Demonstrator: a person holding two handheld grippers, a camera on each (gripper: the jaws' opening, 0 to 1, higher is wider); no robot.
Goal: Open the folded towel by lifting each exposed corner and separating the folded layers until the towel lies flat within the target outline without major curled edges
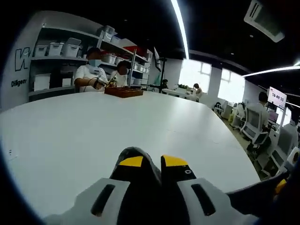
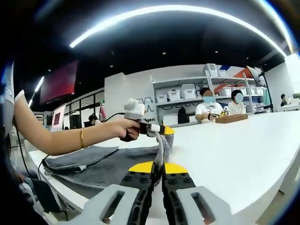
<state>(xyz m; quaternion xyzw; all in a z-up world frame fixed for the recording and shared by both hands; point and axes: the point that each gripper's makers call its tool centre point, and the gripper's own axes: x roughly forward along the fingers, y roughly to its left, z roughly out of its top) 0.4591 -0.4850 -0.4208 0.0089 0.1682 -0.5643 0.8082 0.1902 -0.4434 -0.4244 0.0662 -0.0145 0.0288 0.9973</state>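
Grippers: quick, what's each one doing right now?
Left gripper: closed on the grey towel edge.
Right gripper: closed, also pinching the towel edge.

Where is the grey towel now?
In the right gripper view the grey towel lies at lower left on the white table, its edge pinched by the left gripper.

A large white table (image 1: 117, 136) with a rounded edge. In the right gripper view, a grey towel (image 2: 101, 169) lies on it at about 9 o'clock, near the edge. A brown tray (image 1: 123, 92) sits at 12 o'clock on the far side.
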